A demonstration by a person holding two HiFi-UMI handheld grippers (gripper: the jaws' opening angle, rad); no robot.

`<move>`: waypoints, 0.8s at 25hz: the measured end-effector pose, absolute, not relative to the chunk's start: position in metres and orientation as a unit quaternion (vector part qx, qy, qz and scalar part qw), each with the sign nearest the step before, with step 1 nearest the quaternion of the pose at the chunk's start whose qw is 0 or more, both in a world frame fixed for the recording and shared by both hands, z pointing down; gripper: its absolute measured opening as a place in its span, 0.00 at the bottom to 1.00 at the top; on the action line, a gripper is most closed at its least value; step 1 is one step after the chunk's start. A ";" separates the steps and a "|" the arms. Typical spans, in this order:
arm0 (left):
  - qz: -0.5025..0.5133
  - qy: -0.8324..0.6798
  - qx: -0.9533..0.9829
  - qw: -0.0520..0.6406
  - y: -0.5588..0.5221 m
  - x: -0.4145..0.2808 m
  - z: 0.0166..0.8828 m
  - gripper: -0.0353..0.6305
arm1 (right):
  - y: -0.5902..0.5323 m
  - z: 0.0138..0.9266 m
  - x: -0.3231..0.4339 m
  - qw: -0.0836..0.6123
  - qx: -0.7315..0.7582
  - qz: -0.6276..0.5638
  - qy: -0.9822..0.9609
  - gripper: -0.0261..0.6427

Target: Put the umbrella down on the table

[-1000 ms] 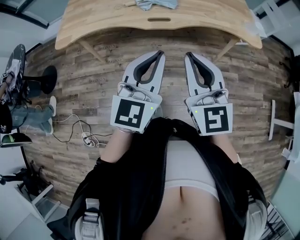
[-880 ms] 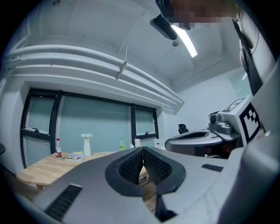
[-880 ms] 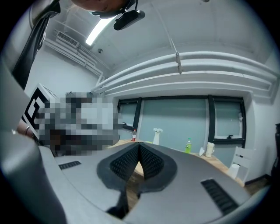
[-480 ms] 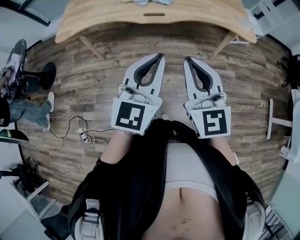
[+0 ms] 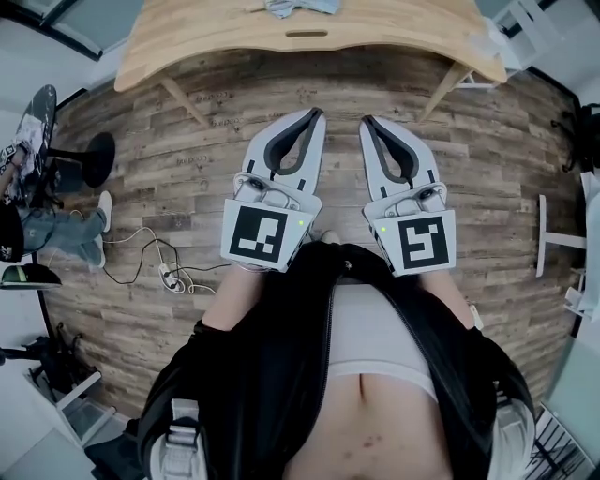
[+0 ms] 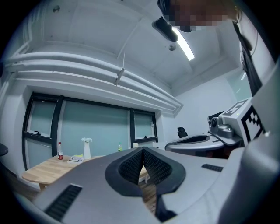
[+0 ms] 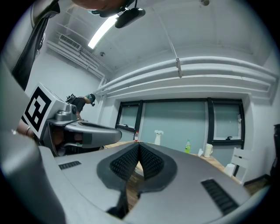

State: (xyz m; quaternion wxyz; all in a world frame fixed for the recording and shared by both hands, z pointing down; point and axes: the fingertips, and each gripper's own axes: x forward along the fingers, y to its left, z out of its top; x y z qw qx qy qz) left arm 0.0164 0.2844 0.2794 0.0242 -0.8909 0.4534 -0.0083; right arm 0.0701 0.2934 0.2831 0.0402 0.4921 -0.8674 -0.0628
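In the head view my left gripper (image 5: 318, 113) and my right gripper (image 5: 366, 120) are held side by side over the wooden floor, pointing level at the light wooden table (image 5: 394, 37). Both are shut with nothing between the pads, as the left gripper view (image 6: 143, 149) and the right gripper view (image 7: 139, 145) also show. A pale blue-grey thing (image 5: 298, 7) lies on the table at the frame's top edge, cut off. I cannot tell whether it is the umbrella.
On the table stand a white vase (image 6: 86, 148), a red bottle (image 6: 60, 150), a green bottle (image 7: 187, 146) and a white jug (image 7: 208, 150). Cables (image 5: 159, 267) lie on the floor at the left, near a seated person's legs (image 5: 56, 230). A white frame (image 5: 548, 244) stands at the right.
Both grippers have shifted slightly left and down in the head view, still side by side and shut. The table has slid a little toward the top edge.
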 end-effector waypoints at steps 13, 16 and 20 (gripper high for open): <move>-0.024 0.446 -0.894 0.025 0.286 -0.006 0.278 0.06 | 0.299 0.280 0.035 0.039 0.484 -0.042 -0.873 0.08; -0.023 0.444 -0.895 0.025 0.288 -0.007 0.278 0.06 | 0.299 0.280 0.034 0.040 0.487 -0.043 -0.872 0.08; -0.025 0.441 -0.897 0.025 0.292 -0.009 0.279 0.06 | 0.301 0.282 0.031 0.041 0.484 -0.033 -0.874 0.08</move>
